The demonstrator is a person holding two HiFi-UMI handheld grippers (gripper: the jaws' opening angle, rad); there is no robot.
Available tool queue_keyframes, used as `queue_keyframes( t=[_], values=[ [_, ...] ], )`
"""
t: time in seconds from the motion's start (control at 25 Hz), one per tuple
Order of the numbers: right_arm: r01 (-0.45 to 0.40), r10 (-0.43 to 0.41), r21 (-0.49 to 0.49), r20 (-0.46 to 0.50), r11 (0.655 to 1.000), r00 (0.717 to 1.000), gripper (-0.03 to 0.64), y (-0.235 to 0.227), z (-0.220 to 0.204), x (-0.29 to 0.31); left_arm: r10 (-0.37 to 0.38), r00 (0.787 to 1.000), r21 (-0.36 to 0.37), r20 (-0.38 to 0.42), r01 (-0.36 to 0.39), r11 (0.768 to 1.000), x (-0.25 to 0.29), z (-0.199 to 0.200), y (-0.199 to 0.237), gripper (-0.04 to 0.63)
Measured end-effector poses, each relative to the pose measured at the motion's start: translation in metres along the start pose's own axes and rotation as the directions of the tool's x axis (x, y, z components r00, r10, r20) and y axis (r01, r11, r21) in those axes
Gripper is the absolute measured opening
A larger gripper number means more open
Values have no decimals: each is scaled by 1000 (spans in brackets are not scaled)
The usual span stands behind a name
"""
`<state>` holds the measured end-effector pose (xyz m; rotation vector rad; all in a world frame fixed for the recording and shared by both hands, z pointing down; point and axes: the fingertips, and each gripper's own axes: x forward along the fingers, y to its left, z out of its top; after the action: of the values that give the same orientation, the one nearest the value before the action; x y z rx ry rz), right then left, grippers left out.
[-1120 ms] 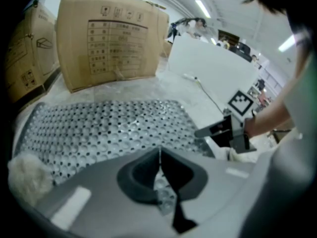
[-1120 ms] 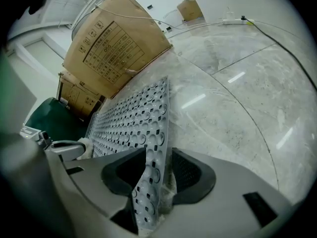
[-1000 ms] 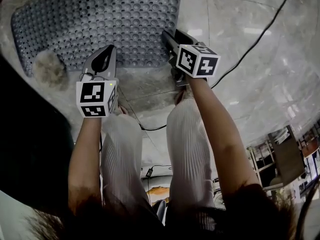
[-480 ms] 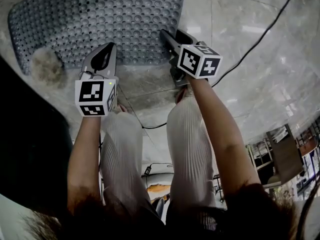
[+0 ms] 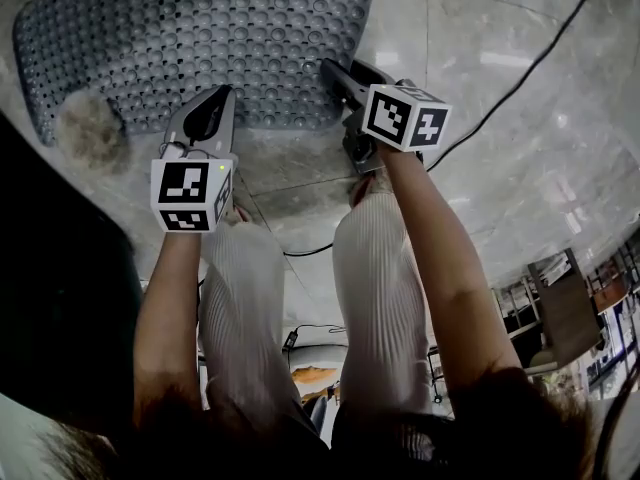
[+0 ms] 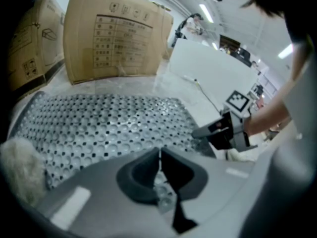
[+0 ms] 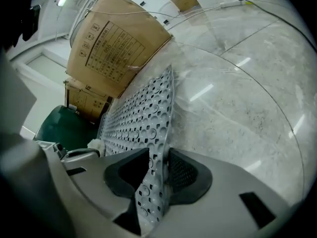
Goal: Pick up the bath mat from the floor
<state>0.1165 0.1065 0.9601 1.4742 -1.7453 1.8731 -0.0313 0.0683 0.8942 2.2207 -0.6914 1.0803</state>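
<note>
The grey studded bath mat [image 5: 190, 38] lies flat on the marble floor, seen at the top of the head view. My left gripper [image 5: 220, 94] is at the mat's near edge. In its own view the jaws [image 6: 159, 156] are shut with the mat's rim [image 6: 99, 128] pinched between them. My right gripper [image 5: 327, 68] is at the near right corner. Its jaws [image 7: 157, 165] have just been closing, and the mat's edge [image 7: 148, 113] fills the gap, with both pads against it.
A pale fluffy ball [image 5: 88, 133] rests on the mat's near left corner. Cardboard boxes [image 6: 116, 33] stand behind the mat beside a white panel [image 6: 213, 78]. A black cable [image 5: 520, 78] runs across the floor on the right. The person's legs are below the grippers.
The right gripper's marker cube has shifted slightly right and turned a little. Both grippers stay at the mat's near edge, and the mat has not moved.
</note>
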Motion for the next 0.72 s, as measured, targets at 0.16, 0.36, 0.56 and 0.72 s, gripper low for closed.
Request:
queue_keyframes(
  t=[0.16, 0.36, 0.56, 0.72],
  values=[
    [104, -104, -34, -7, 994, 995, 23, -10, -1, 1, -6, 1000, 0, -7, 6, 1000, 2, -1, -3, 15],
    [135, -135, -44, -16, 990, 991, 20, -5, 0, -3, -5, 1000, -9, -11, 5, 1000, -5, -1, -5, 14],
    [128, -131, -84, -27, 988, 991, 18, 9, 1, -10, 21, 1000, -23, 2, -21, 1000, -15, 9, 0, 14],
    [111, -114, -84, -27, 990, 993, 17, 26, 7, -19, 50, 999, -44, 4, -50, 998, -28, 22, 7, 12]
  ],
)
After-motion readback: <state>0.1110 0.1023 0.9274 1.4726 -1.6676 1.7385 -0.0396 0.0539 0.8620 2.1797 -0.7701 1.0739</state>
